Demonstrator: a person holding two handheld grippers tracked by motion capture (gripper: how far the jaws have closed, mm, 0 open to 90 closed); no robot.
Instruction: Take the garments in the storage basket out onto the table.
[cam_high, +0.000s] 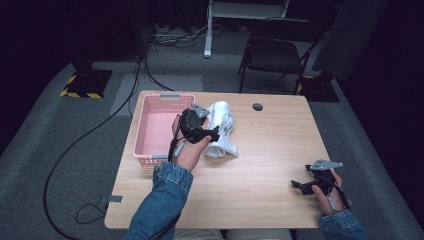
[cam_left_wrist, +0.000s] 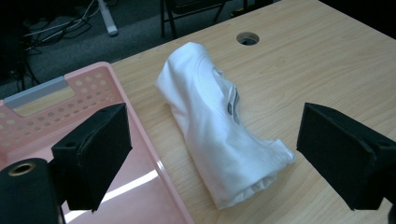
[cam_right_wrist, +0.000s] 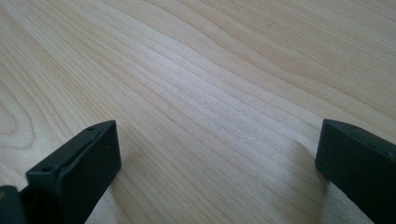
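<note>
A folded white garment (cam_high: 221, 130) (cam_left_wrist: 219, 121) lies on the wooden table just right of a pink perforated basket (cam_high: 150, 131) (cam_left_wrist: 42, 112). My left gripper (cam_high: 206, 134) (cam_left_wrist: 215, 161) hovers above the near end of the garment and the basket's right wall, jaws wide apart with nothing between the pads. Near the table's front right corner my right gripper (cam_high: 298, 186) (cam_right_wrist: 217, 163) rests low over bare wood, jaws spread wide, nothing held.
The basket looks empty inside. A round cable hole (cam_high: 257, 106) (cam_left_wrist: 247, 38) is in the tabletop beyond the garment. A folding chair (cam_high: 275, 55) stands behind the table. Cables run across the floor at left (cam_high: 75, 145).
</note>
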